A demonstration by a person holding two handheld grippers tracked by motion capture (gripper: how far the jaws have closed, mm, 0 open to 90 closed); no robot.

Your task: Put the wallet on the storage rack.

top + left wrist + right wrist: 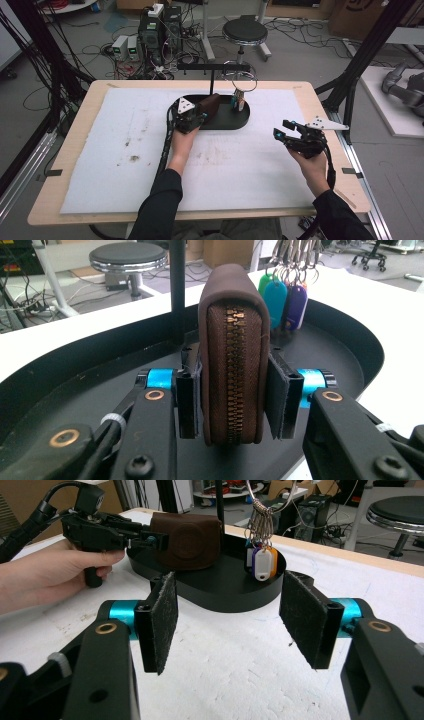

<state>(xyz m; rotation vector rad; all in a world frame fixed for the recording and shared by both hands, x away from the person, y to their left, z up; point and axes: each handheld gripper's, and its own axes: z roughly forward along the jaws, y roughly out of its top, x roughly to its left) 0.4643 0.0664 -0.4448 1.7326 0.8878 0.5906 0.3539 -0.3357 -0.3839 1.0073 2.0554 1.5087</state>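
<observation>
Clamps the brown zip pouch [235, 340] with the left gripper [202, 114], one black pad on each broad side and the brass zipper facing the left gripper view. Presses flat with the near-left pad. Seems only just to touch with the other pad, though hard to judge at that edge. Keeps the pouch upright on its narrow edge, inside the black oval tray [235, 122], at the tray's left end in the high view and just beside the thin black post [212, 82] rising from the tray. Wraps the left hand [182, 142] around the gripper's handle, forearm in a dark sleeve coming in from the bottom of the high view, cable trailing back along the arm.

Hangs a bunch of key tags [239, 102] from metal rings under the post's crossbar [212, 66], right of the pouch and apart from it, with teal, purple and white tags down near the tray floor.

Holds the right gripper [281, 128] over the white mat [125, 165], well apart from the tray and to its right, in the right hand [310, 165]. Stands with jaws wide, nothing between the felt-faced pads but bare mat in the right gripper view, and points toward the tray, the pouch and the left gripper.

Rests tray and mat on a light wooden table [75, 120]. Shows, beyond the far edge, a round black stool [245, 31] on a floor strewn with cables.
</observation>
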